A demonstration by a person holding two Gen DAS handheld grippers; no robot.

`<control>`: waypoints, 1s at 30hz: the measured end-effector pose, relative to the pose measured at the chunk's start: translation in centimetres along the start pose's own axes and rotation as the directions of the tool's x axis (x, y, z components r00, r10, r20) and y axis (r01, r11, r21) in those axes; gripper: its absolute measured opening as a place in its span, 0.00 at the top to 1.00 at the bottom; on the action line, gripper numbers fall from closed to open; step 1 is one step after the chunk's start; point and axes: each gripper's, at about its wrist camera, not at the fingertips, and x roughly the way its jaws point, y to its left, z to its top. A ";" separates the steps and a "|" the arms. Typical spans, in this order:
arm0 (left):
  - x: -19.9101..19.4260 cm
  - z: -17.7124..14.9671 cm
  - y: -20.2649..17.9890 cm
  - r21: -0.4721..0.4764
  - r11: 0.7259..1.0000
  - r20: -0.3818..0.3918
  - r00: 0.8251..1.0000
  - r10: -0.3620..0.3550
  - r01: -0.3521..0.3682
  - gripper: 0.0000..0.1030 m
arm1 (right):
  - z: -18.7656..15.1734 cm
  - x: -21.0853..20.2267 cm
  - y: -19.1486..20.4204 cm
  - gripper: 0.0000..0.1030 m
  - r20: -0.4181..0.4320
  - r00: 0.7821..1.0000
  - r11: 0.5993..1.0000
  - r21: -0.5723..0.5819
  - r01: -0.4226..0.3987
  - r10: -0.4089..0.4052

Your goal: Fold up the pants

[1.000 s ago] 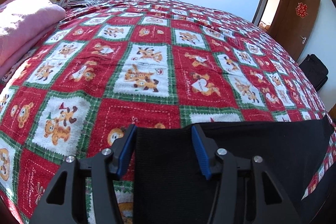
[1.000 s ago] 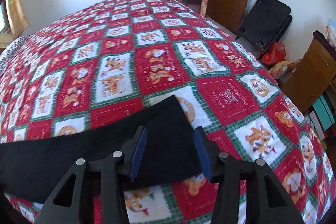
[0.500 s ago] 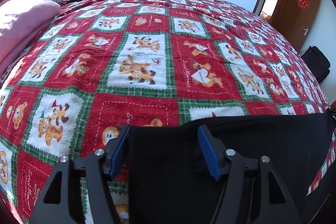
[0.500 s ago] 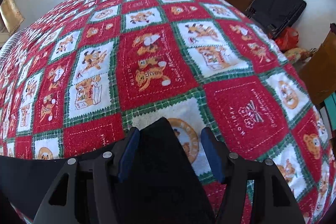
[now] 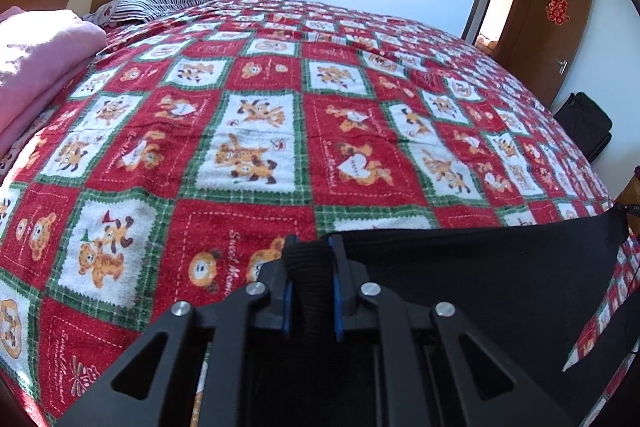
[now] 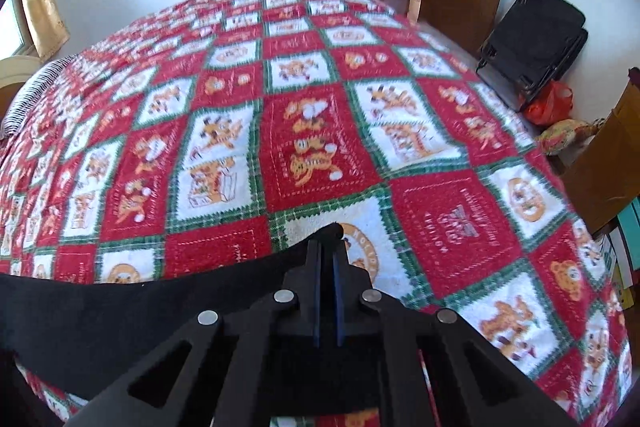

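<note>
Black pants (image 5: 472,275) lie along the near edge of the bed, stretched between my two grippers; they also show in the right wrist view (image 6: 100,311). My left gripper (image 5: 310,247) is shut on a bunched fold of the ribbed waistband end. My right gripper (image 6: 327,237) is shut on the other end, whose corner pokes out past the tips. Most of the pants lie below the grippers, partly hidden by them.
The bed is covered by a red, green and white patchwork blanket (image 5: 260,99). A pink folded quilt (image 5: 36,55) and a striped pillow (image 5: 160,1) lie at the head. Beside the bed are a black bag (image 6: 532,43), a red plastic bag (image 6: 548,103) and wooden furniture (image 6: 608,155).
Both grippers, open over the pants' ends before, have closed on the fabric. The fabric is now bunched in the left gripper.
</note>
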 end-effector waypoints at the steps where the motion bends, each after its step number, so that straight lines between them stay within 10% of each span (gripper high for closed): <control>1: -0.4 0.1 0.1 -0.003 1.000 0.015 1.000 -0.011 0.011 0.85 | 0.0 -0.6 0.0 0.95 0.014 1.000 1.000 -0.004 0.003 -0.003; 30: -11.2 -8.5 1.8 0.010 0.973 0.226 0.948 -0.225 0.229 0.85 | -15.5 -14.9 -5.8 0.96 0.282 0.957 0.992 0.084 -0.090 0.063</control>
